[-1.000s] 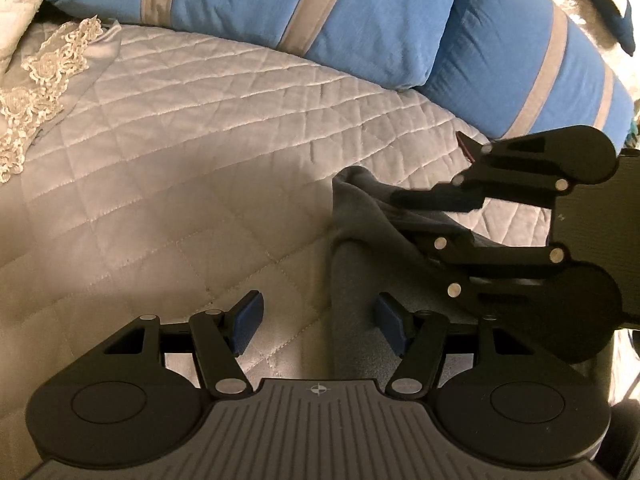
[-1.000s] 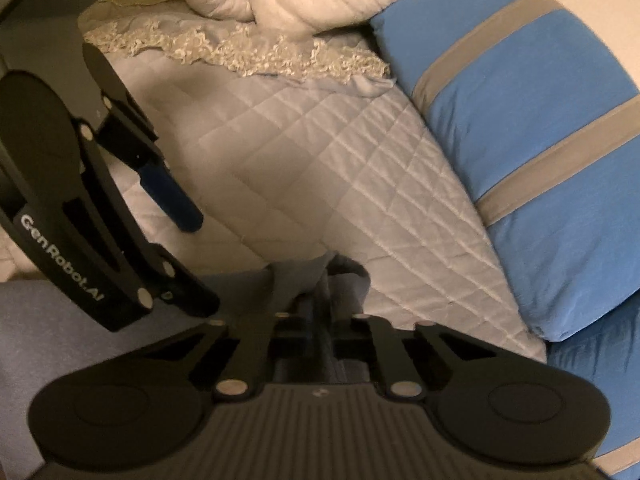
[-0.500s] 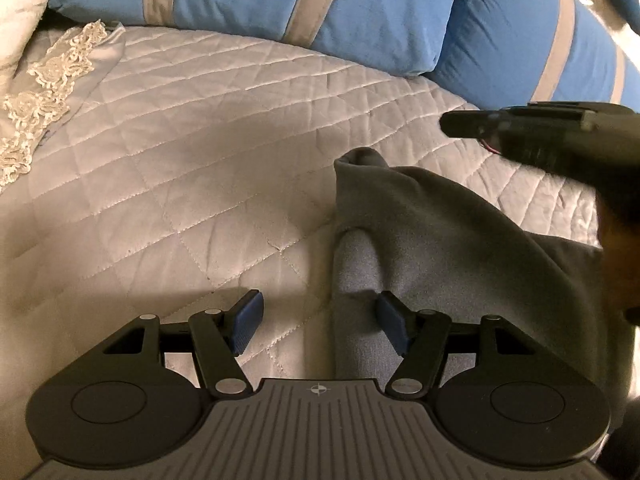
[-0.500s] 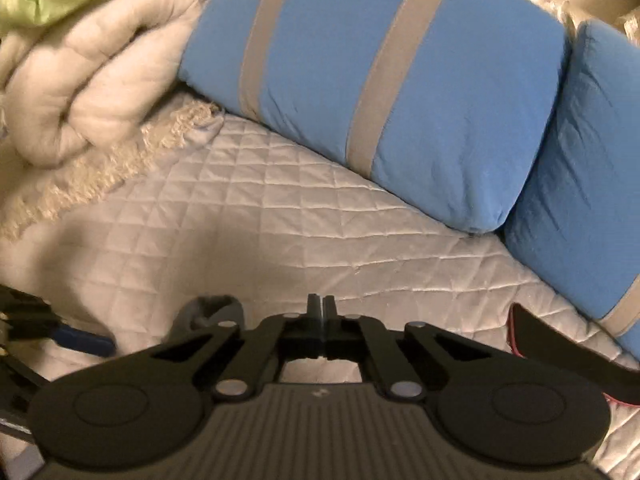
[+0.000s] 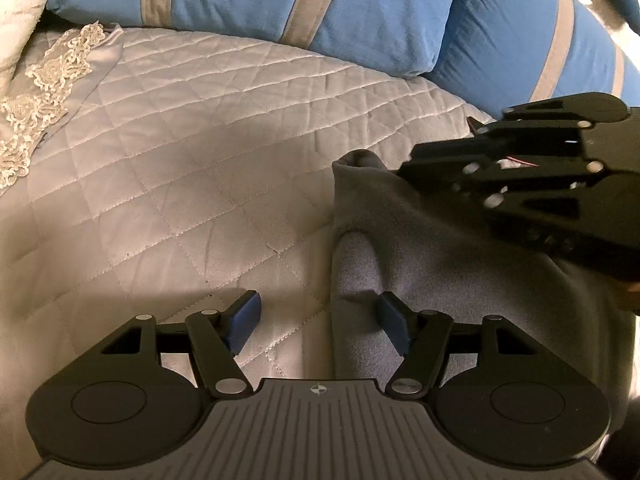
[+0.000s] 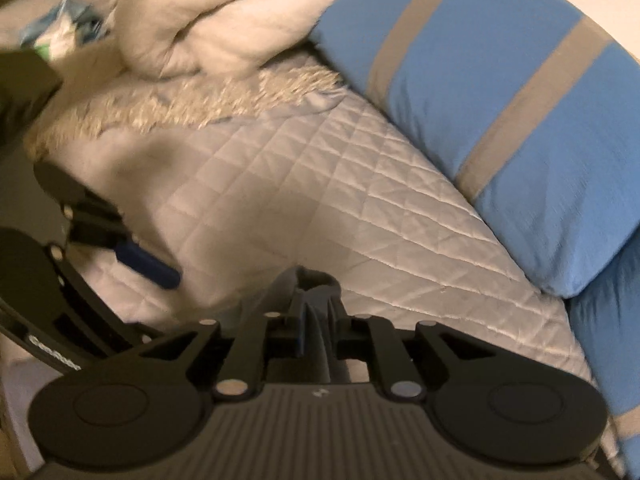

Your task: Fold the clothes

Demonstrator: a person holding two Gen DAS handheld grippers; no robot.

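Observation:
A grey fleece garment lies folded on the quilted bedspread, with a raised corner at its far end. My left gripper stands open low over the garment's left edge. One blue pad is above the quilt and the other above the grey cloth, neither pressing. My right gripper is down at the raised corner. Its jaws are opening, and a fold of grey cloth stands between the narrow-set fingers. In the left wrist view the right gripper reaches in from the right over the garment.
Two blue pillows with grey stripes line the far side of the bed. A lace-edged cloth and a bundled white duvet lie at the far left. One blue pad of the left gripper shows at the left in the right wrist view.
The right gripper, shut on the garment's corner a second ago, lifted away shut and empty, then came back down to the corner with its jaws parted. The left gripper stayed put.

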